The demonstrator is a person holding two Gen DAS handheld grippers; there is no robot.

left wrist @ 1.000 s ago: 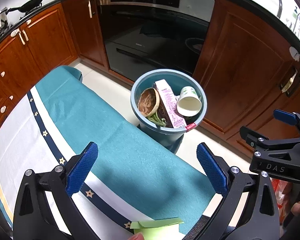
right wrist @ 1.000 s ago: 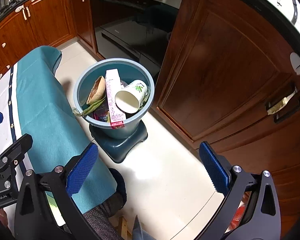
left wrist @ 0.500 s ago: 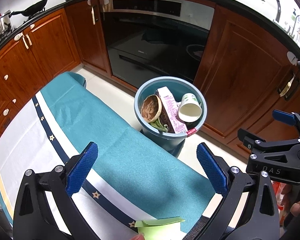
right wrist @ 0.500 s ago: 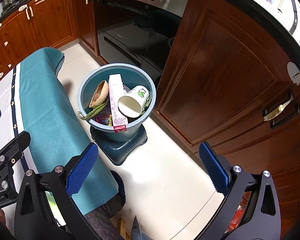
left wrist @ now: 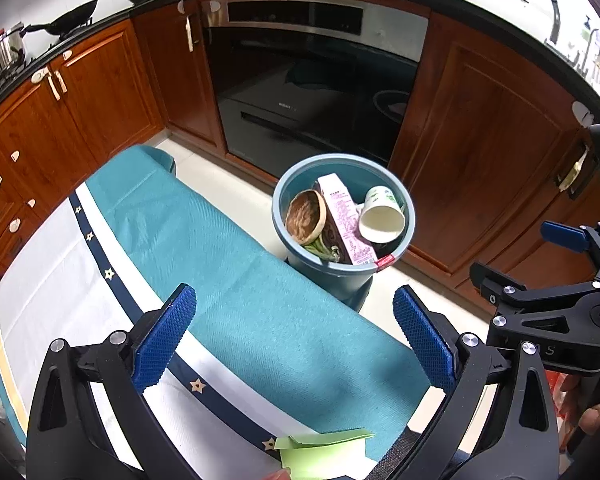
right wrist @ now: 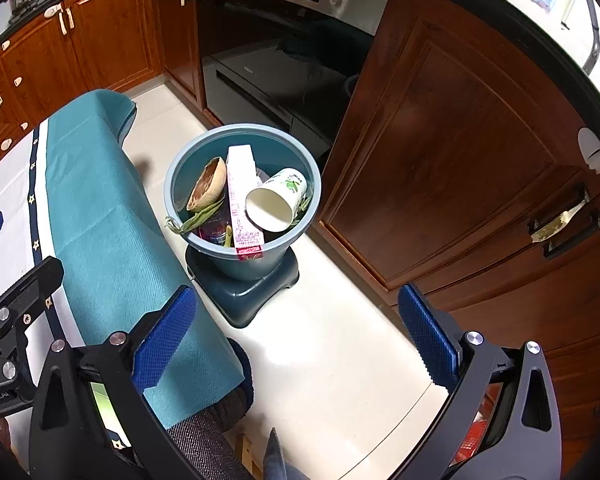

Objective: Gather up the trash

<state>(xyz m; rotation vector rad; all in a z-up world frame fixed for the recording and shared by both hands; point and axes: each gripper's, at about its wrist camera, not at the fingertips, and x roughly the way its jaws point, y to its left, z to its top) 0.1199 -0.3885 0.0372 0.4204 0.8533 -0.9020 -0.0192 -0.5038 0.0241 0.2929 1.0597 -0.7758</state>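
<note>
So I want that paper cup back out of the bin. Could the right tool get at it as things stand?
Probably yes. The cup lies on top of the trash in the open bin, mouth up and uncovered, and the right tool is open and empty with only bare floor between.

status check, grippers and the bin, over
Left gripper open, empty, over the teal tablecloth. Right gripper open, empty, above floor. Trash bin holds paper cup, pink carton. Nothing blocking the bin.

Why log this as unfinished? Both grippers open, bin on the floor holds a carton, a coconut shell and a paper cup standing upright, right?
Not upright: the right wrist view shows the paper cup lying on its side in the bin, mouth facing the camera. The rest stands.
</note>
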